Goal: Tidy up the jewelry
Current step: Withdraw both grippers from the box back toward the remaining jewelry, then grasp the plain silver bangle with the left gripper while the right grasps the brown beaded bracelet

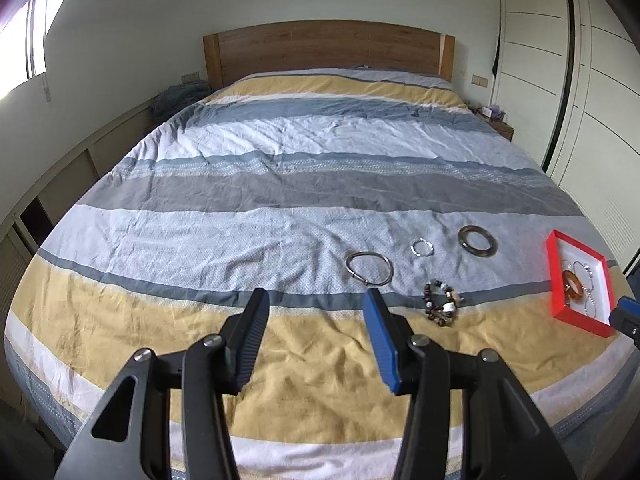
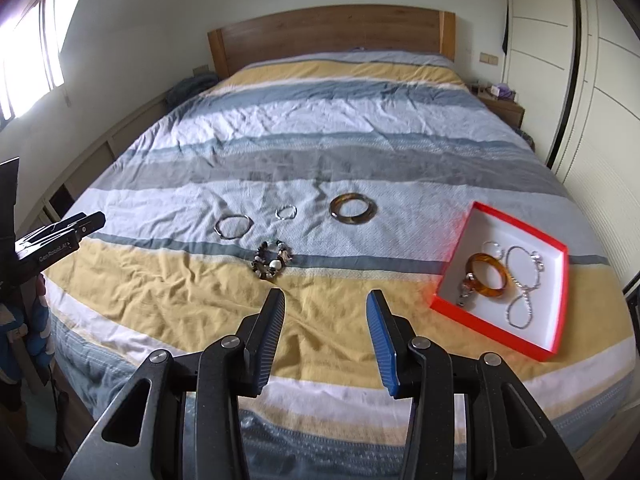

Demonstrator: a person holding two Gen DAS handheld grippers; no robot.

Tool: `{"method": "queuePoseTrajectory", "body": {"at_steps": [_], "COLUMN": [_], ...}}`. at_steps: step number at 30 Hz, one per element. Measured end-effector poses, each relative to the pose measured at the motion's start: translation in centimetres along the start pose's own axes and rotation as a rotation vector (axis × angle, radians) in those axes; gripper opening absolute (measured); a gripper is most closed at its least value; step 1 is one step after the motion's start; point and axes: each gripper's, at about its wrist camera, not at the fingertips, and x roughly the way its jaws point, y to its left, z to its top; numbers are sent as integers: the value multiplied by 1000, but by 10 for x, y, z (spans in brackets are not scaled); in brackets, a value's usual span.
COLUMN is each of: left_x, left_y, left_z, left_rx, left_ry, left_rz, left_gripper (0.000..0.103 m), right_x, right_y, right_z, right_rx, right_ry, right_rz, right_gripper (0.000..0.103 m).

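While both grippers hang parted and empty above the striped bedspread (image 2: pixel 160 300), the jewelry lies ahead.
Left gripper (image 1: pixel 316 300) and right gripper (image 2: pixel 326 302) grasp nothing; beaded bracelet (image 2: pixel 272 262), thin bangle (image 2: pixel 234 226), small ring (image 2: pixel 287 212) and wide bangle (image 2: pixel 353 208) lie loose, beside the red box (image 2: pixel 452 300) containing an amber bangle (image 2: pixel 488 270) and chain (image 2: pixel 524 300).

Right gripper (image 1: pixel 628 316) cut off at left-wrist frame edge, small charm (image 2: pixel 465 294) beside amber bangle (image 2: pixel 489 276) too small to identify
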Motion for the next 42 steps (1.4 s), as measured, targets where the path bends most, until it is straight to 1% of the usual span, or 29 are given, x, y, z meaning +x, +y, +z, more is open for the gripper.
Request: {"method": "queuePoseTrajectory", "body": {"at_steps": [7,11,15,21,26,29,32,36,39,42], "left_x": [87,129,164,208,236,245,247,241,242,245], "left_y": [-4,-5,-10,-16,-17,-18,-21,-15,-18,-28], "left_z": [-2,6,17,19,5,-1,-3,0,-1,-2], "left_rx": [-42,-76,-88,-95,-114,-131,-124,-165,-140,-88], "left_ry": [109,139,155,198,242,241,233,223,224,231], "left_rz": [2,-4,-8,-11,-9,-7,-3,-59,-44,-14], "left_gripper": [47,47,47,47,47,47,47,47,47,46], "right_x": [87,139,186,238,265,273,278,281,281,280], "right_y": [14,24,29,35,41,43,45,43,41,40], "right_z": [18,31,39,39,30,28,24,22,21,20], "right_rx": [-13,-17,-16,-9,-31,-39,-54,-43,-43,-46], "right_ry": [82,123,157,212,249,246,233,211,204,197], "right_rz": [67,111,143,177,183,182,174,181,190,188], "right_gripper": [39,39,39,39,39,39,39,40,40,39]}}
